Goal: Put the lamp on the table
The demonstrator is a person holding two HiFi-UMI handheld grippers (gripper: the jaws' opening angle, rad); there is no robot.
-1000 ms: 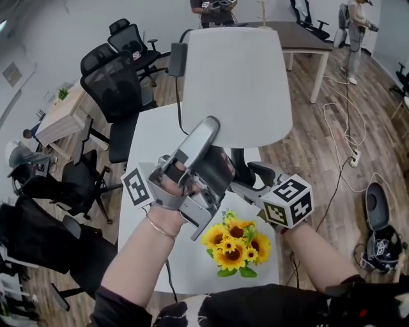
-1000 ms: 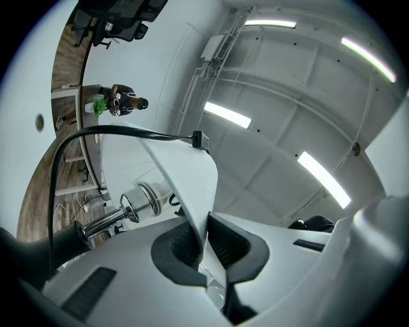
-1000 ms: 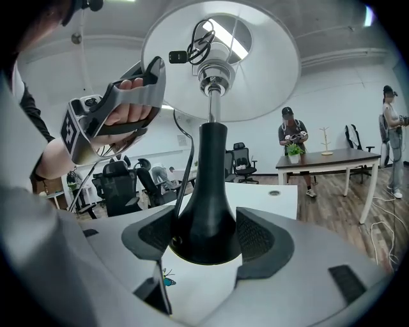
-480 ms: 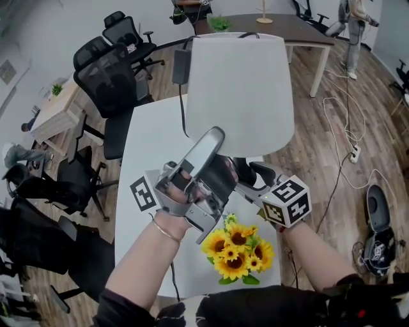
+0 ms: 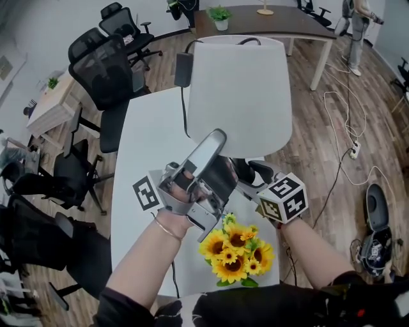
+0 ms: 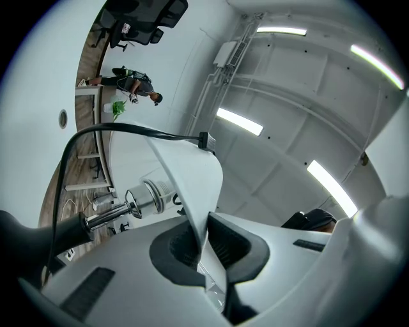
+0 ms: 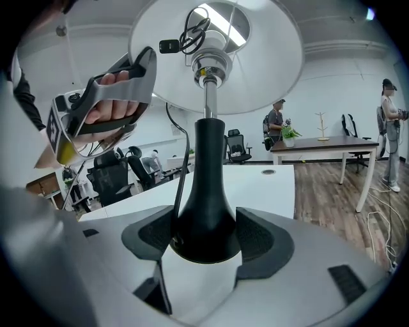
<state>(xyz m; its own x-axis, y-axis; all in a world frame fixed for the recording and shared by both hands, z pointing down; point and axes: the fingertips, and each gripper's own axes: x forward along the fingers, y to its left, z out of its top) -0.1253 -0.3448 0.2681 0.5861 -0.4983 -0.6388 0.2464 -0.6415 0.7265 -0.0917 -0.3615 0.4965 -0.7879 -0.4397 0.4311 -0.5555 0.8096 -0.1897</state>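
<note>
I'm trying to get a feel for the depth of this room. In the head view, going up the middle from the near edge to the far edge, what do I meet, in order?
Sunflowers → lampshade → potted plant, which stands on the brown table.

White lampshade [image 5: 238,89], black lamp base [image 7: 204,204], yellow sunflowers [image 5: 233,252], white table [image 5: 150,140].

The lamp [image 5: 238,89], a white shade on a chrome stem and flared black base [image 7: 204,211], is upright over the white tabletop [image 5: 148,140], its black cord [image 6: 128,128] trailing.
</note>
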